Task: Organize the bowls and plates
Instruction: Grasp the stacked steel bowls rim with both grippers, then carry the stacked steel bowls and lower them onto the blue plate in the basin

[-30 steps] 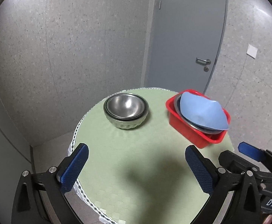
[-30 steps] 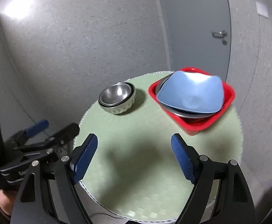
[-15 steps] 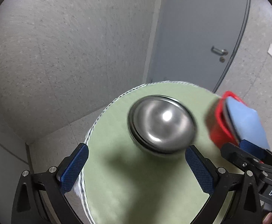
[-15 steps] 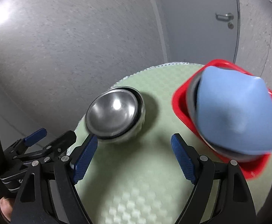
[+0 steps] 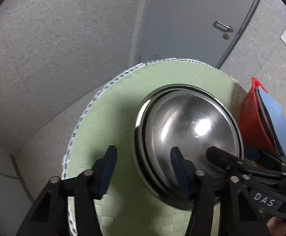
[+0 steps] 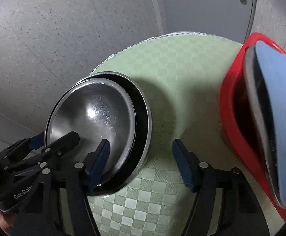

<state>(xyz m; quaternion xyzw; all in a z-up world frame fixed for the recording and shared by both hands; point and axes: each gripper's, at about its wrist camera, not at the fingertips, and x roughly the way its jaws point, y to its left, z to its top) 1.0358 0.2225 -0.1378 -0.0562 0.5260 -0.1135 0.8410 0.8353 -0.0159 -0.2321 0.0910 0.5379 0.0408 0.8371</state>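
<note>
Nested steel bowls (image 5: pixel 190 129) stand on the round green-clothed table (image 5: pixel 113 106). My left gripper (image 5: pixel 143 169) straddles their left rim, one finger outside on the cloth and one inside the top bowl; its jaws are closing, and the pads stand clear of the rim. My right gripper (image 6: pixel 141 163) straddles the right rim of the steel bowls (image 6: pixel 95 116) the same way, jaws closing, with its outer pad still off the rim. A blue plate (image 6: pixel 276 106) leans on a steel plate (image 6: pixel 251 74) in a red basket (image 6: pixel 231 102).
The table's white-trimmed edge (image 5: pixel 78 125) runs just left of the bowls, with grey floor below. The red basket (image 5: pixel 251 118) sits close to the bowls' right side. A grey door (image 5: pixel 192 15) and a speckled wall stand behind the table.
Both grippers dropped toward the table and closed in on the bowls, which now fill the views. Both pairs of jaws have narrowed and now sit over opposite rims.
</note>
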